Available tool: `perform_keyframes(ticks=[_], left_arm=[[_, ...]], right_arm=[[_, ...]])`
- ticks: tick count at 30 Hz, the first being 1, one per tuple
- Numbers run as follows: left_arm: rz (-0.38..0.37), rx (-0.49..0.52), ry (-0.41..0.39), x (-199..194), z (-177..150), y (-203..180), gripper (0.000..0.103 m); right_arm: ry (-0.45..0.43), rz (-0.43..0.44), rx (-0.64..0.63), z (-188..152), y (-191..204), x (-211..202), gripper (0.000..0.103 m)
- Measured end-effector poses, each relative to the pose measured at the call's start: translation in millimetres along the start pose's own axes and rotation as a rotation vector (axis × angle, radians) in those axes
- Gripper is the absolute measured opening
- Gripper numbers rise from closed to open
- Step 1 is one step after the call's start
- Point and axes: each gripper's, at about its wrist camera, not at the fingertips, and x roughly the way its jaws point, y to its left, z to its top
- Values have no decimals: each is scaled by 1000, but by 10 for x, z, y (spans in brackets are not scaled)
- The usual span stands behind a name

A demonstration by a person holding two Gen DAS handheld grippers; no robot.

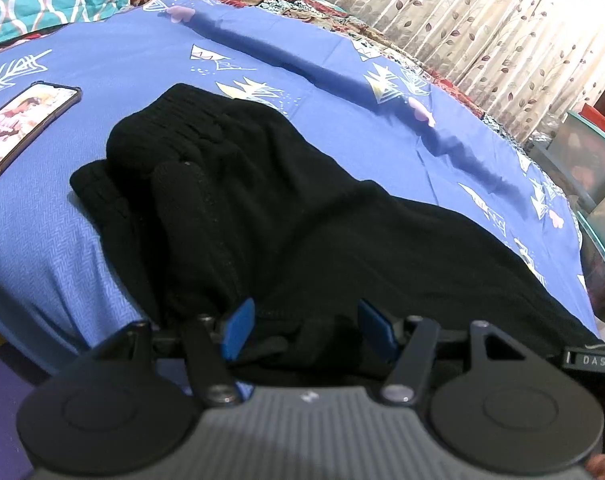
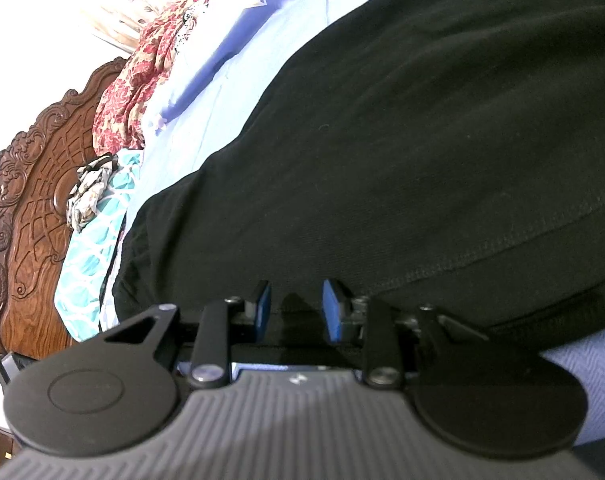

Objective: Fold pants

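Two grippers at black pants (image 1: pixel 262 208) on a blue bedsheet (image 1: pixel 54 224).
Left gripper (image 1: pixel 306 328) and right gripper (image 2: pixel 296 310): jaws spread, fabric between; phone (image 1: pixel 26 120) beside the waistband.

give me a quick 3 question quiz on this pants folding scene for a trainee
1. True or false: the left gripper is clamped shut on the black pants.
2. What lies on the blue bedsheet to the left of the pants in the left wrist view?
A. a phone
B. a book
C. a remote
3. Fill in: in the right wrist view, the right gripper has its jaws ____, with pants fabric lying between the blue pads.

Key
1. False: the jaws stand apart.
2. A, the phone, with its screen lit.
3. open
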Motion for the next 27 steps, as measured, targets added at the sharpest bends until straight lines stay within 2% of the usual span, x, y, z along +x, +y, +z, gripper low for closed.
perform_keyframes(ticks=[27], left_arm=[[-7, -1, -3, -13, -14, 12, 59]], right_arm=[[-7, -10, 0, -11, 21, 19, 32]])
